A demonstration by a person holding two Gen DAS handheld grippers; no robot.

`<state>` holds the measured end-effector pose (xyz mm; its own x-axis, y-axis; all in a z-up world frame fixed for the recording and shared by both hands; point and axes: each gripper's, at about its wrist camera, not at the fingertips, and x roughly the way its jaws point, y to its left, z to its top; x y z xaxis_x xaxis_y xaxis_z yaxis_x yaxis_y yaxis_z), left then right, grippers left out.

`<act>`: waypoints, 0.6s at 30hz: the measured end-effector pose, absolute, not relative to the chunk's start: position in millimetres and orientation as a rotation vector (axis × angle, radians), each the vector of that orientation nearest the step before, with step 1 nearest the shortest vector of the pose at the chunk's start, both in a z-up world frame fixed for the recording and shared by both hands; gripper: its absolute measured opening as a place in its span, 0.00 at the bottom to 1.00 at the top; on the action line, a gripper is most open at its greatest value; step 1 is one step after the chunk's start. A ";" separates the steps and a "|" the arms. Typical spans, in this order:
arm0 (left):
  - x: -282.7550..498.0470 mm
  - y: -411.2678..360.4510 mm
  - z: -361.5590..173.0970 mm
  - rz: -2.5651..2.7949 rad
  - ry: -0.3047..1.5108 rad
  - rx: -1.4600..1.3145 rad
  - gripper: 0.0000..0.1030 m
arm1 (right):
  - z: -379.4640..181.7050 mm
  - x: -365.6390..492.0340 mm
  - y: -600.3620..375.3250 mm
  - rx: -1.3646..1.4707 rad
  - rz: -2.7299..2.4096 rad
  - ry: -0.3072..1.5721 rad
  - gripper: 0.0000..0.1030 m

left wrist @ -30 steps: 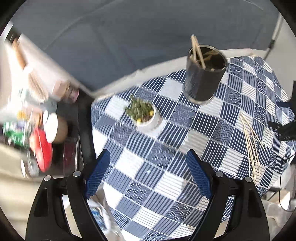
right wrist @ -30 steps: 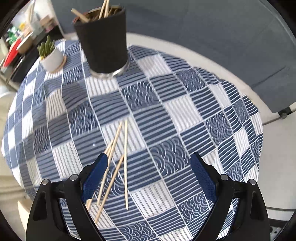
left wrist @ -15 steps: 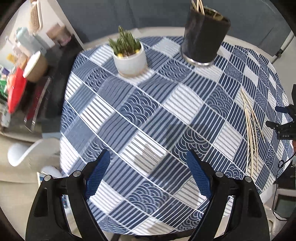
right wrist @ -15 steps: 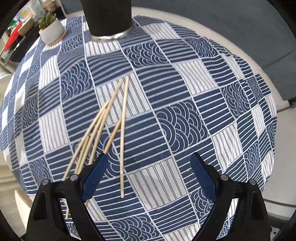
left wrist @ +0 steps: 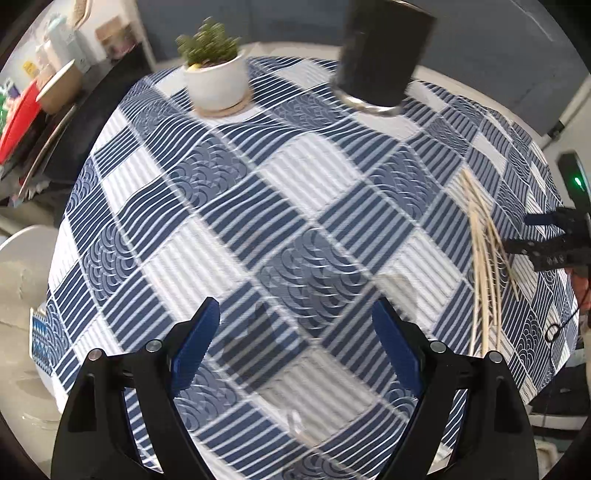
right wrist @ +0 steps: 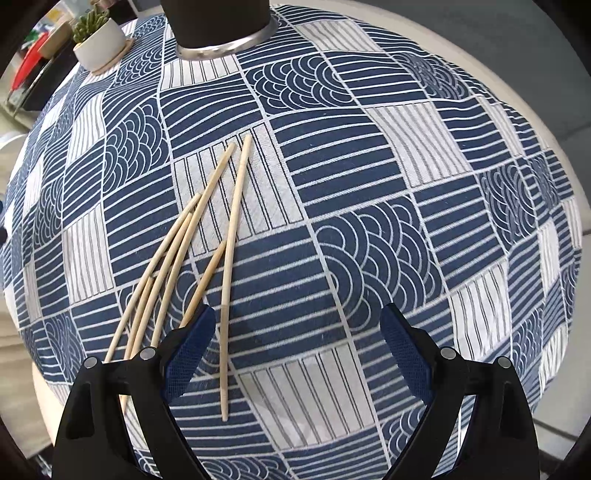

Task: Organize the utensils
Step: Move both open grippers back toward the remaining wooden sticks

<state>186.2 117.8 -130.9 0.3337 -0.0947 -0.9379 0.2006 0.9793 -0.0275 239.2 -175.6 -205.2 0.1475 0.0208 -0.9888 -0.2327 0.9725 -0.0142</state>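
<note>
Several wooden chopsticks [right wrist: 207,251] lie fanned on the blue and white patterned tablecloth [right wrist: 369,155]. My right gripper [right wrist: 295,347] hovers open just above the cloth, its left finger over the near ends of the sticks; one chopstick [right wrist: 231,280] runs between the fingers, untouched. The black holder cup [right wrist: 218,26] stands at the far edge. In the left wrist view my left gripper [left wrist: 299,345] is open over bare cloth, the chopsticks [left wrist: 484,254] off to its right and the black cup [left wrist: 384,55] far ahead. The right gripper [left wrist: 554,247] shows at that view's right edge.
A small green plant in a white pot [left wrist: 218,79] sits on a coaster near the cup, also the white pot [right wrist: 98,40] in the right view. Beyond the table's left edge stand a red object [left wrist: 16,118], a brown bowl and bottles on a dark shelf.
Both grippers have sunk toward the table. The left one swung over the cloth, so plant and cup moved up its view. The chopsticks now reach between the right fingers.
</note>
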 end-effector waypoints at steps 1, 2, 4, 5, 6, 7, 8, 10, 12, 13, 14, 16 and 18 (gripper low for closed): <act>181.3 109.7 -131.2 -0.200 1.203 0.085 0.81 | -209.0 244.2 -178.9 -0.178 0.187 1.418 0.84; 176.7 101.4 -132.7 -0.214 1.199 0.063 0.81 | -211.6 246.7 -181.1 -0.168 0.204 1.424 0.84; 170.4 85.9 -135.9 -0.221 1.190 0.038 0.81 | -213.3 249.4 -182.3 -0.177 0.215 1.424 0.84; 167.2 75.7 -139.0 -0.223 1.183 0.043 0.81 | -214.3 251.9 -180.9 -0.201 0.213 1.422 0.84; 165.2 67.0 -142.2 -0.223 1.181 0.053 0.81 | -215.1 258.3 -178.7 -0.216 0.222 1.420 0.84; 163.8 60.0 -145.8 -0.219 1.182 0.058 0.81 | -214.8 262.1 -178.9 -0.229 0.229 1.417 0.84; 162.6 49.8 -151.6 -0.225 1.191 0.059 0.81 | -214.7 265.1 -180.1 -0.230 0.226 1.417 0.84; 162.5 38.6 -160.2 -0.245 1.206 0.050 0.81 | -214.7 273.5 -187.3 -0.220 0.215 1.418 0.84; 164.5 25.6 -169.8 -0.255 1.224 0.037 0.81 | -215.6 282.2 -196.8 -0.203 0.210 1.422 0.84; 164.2 19.5 -171.8 -0.258 1.222 0.045 0.81 | -215.5 285.6 -200.6 -0.200 0.206 1.421 0.84; 163.8 13.4 -171.9 -0.260 1.215 0.049 0.81 | -215.4 290.8 -207.7 -0.193 0.197 1.416 0.84; 164.3 3.4 -172.4 -0.284 1.213 0.049 0.81 | -214.6 301.7 -223.8 -0.164 0.179 1.417 0.84; 166.7 -6.0 -175.6 -0.281 1.224 0.075 0.81 | -214.3 308.7 -236.6 -0.142 0.156 1.413 0.84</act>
